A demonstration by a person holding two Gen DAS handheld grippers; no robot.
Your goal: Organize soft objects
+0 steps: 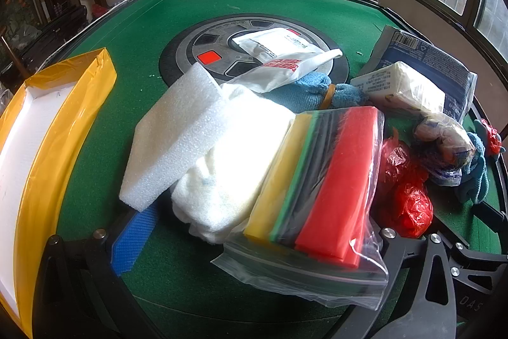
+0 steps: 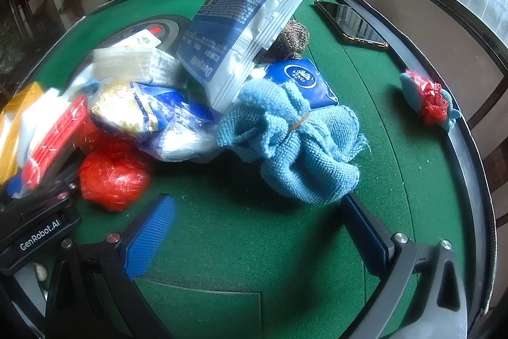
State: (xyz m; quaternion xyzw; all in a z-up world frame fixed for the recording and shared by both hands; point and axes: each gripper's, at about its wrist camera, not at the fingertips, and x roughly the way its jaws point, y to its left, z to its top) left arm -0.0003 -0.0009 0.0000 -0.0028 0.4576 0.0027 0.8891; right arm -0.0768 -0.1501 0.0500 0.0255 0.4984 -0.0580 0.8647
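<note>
A heap of soft things lies on the green table [image 1: 136, 30]. In the left wrist view my left gripper [image 1: 254, 240] is open, its jaws wide around a clear bag of coloured sponges [image 1: 320, 189], a white cloth bundle [image 1: 235, 164] and a white foam block [image 1: 177, 132]; its right finger is hidden behind the bag. In the right wrist view my right gripper [image 2: 257, 224] is open and empty, just short of a crumpled blue towel [image 2: 295, 142]. A red plastic ball [image 2: 111, 180] lies beside its left finger.
A yellow-edged white box [image 1: 38, 129] stands at the left. Tissue packs [image 2: 235, 43], a blue tissue packet [image 2: 301, 78], a brown knit item [image 2: 292, 37] and white pouches [image 1: 279, 46] lie behind. A phone [image 2: 352, 24] and a red-and-blue bundle [image 2: 428, 100] lie near the right rim.
</note>
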